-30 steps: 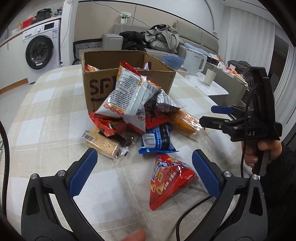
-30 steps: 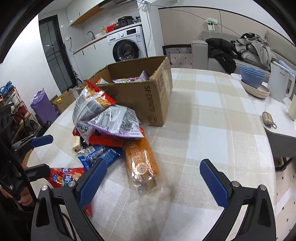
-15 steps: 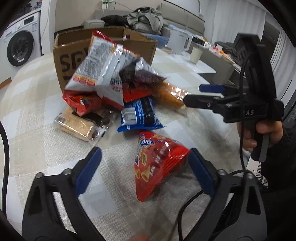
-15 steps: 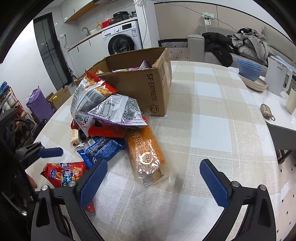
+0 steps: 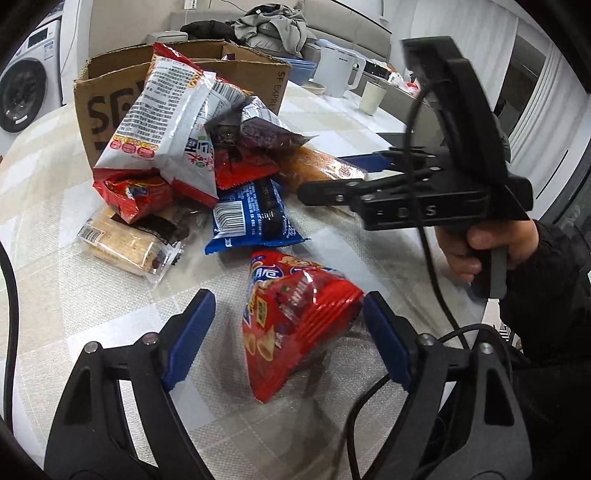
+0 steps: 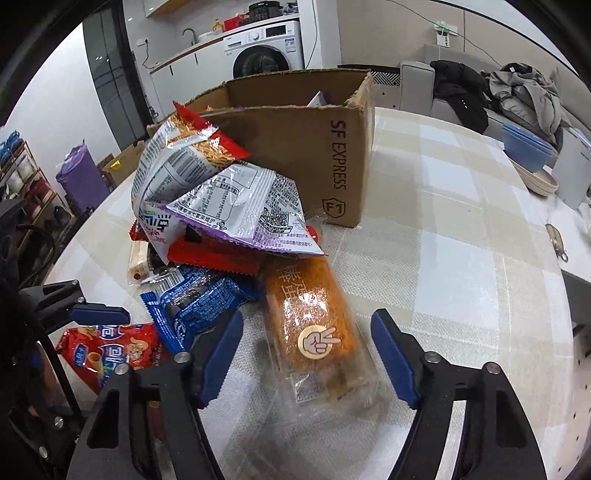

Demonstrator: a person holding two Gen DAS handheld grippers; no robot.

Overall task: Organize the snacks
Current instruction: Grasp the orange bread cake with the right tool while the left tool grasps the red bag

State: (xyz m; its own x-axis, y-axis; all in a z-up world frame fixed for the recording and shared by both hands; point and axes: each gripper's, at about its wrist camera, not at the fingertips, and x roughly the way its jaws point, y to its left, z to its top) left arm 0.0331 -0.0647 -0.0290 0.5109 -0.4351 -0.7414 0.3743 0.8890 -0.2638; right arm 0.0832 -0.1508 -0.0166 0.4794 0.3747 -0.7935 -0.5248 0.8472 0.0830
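Both grippers are dropping nearer the table (image 6: 461, 221), jaws narrowing: left gripper (image 5: 288, 332) is straddling the crinkly red triangular chip bag (image 5: 291, 325), right gripper (image 6: 306, 347) the glossy orange wrapped cake (image 6: 314, 325); neither is squeezing yet, beside the cardboard box (image 6: 306, 147).

Home living area: washing machine (image 6: 264, 48), sofa (image 5: 332, 26), checked tablecloth (image 6: 443, 221).

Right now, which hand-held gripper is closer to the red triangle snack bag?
Left. The left hand-held gripper straddles the red triangle snack bag; the right hand-held gripper sits farther away, around the orange cake pack.
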